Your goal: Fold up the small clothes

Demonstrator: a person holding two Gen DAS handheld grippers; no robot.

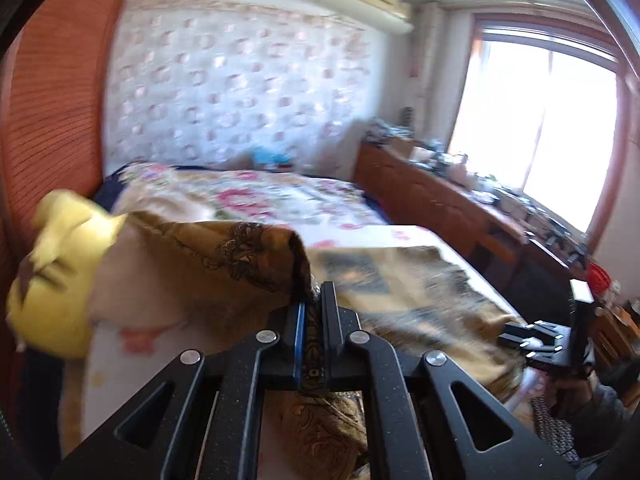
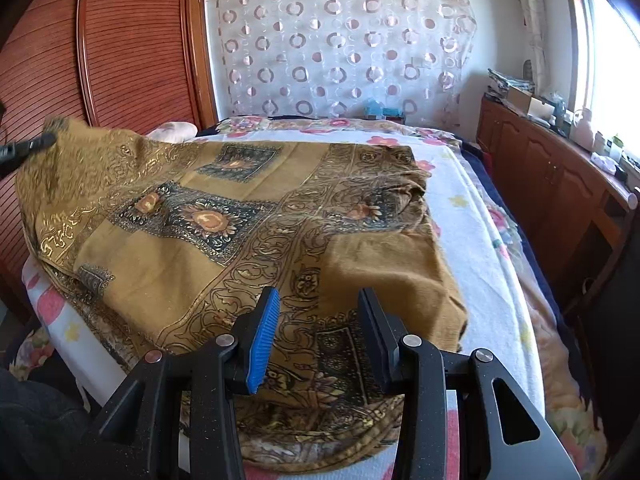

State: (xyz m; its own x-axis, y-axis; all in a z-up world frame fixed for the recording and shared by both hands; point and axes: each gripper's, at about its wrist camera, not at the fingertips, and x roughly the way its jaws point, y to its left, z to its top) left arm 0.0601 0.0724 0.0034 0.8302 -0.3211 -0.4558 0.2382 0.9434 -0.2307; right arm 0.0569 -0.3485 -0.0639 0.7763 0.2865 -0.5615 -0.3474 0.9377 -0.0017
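One brown patterned scarf (image 2: pixel 256 216) is lying spread over the bed (image 2: pixel 492 240), on the white floral blanket (image 2: pixel 472 216). Gold scrollwork borders and dark panels with orange flowers are showing across it; its far right part is bunching into folds.

Left claw (image 1: pixel 313 304) is clenching a corner of the scarf (image 1: pixel 224 252), the cloth pinched between the blue pad (image 1: pixel 299 344) and the black finger (image 1: pixel 330 320). The fabric is running through the jaws and hanging below them. From the pinch the cloth is draping away to the left, lifted off the bed, pale underside showing. In the right wrist view that same claw (image 2: pixel 40 143) is showing at the far left edge, holding the raised scarf corner above the bed.

Right claw (image 2: pixel 316 336) is standing released, jaws apart, over the near edge of the scarf. The cloth is lying below and between the fingers; the pads are not pressing it. Whether the fingertips are touching the fabric, cannot tell. In the left wrist view the right claw (image 1: pixel 560 340) is sitting at the lower right, near the bed's edge.

Counts: one scarf, two claws, one bed, one blanket. One yellow plush item (image 1: pixel 56 280) is sitting at the left in the left wrist view, blurred. One wooden sideboard (image 2: pixel 552 168) is running along the right wall under one window (image 1: pixel 536 120), cluttered with small items too blurred to count. One sheer curtain with circle pattern (image 2: pixel 340 48) is hanging behind the bed; one air conditioner (image 1: pixel 372 0) above it.
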